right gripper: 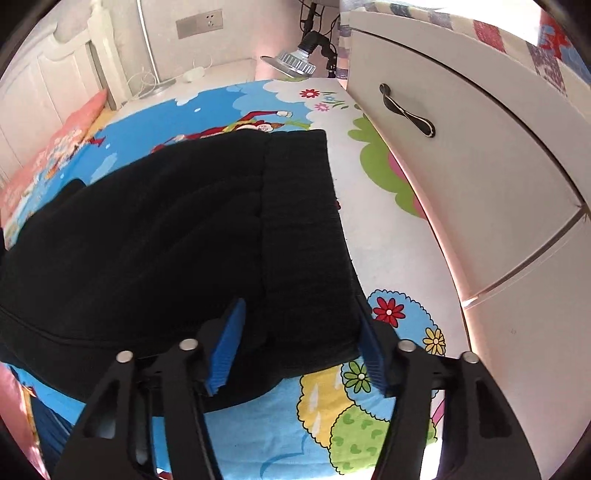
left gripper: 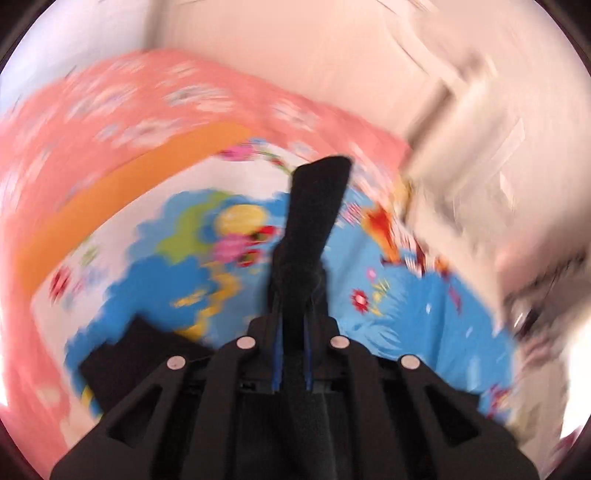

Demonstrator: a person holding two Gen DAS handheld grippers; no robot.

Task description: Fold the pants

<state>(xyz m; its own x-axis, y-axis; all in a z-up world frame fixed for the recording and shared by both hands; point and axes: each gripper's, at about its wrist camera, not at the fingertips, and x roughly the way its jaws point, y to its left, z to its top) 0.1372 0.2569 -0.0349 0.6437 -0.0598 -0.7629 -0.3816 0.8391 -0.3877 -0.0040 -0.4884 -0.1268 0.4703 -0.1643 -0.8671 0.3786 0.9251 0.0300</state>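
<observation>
The black pants lie on a colourful cartoon play mat, waistband end towards the right. My right gripper is open, its blue pads astride the near waistband corner, just above the fabric. My left gripper is shut on a strip of the black pants that sticks up between its fingers above the mat. Another black part of the pants lies at lower left. The left wrist view is motion-blurred.
A white cabinet with a dark handle borders the mat on the right. A pink bedspread edges the mat. A silver lamp head, cables and a wall socket are at the back.
</observation>
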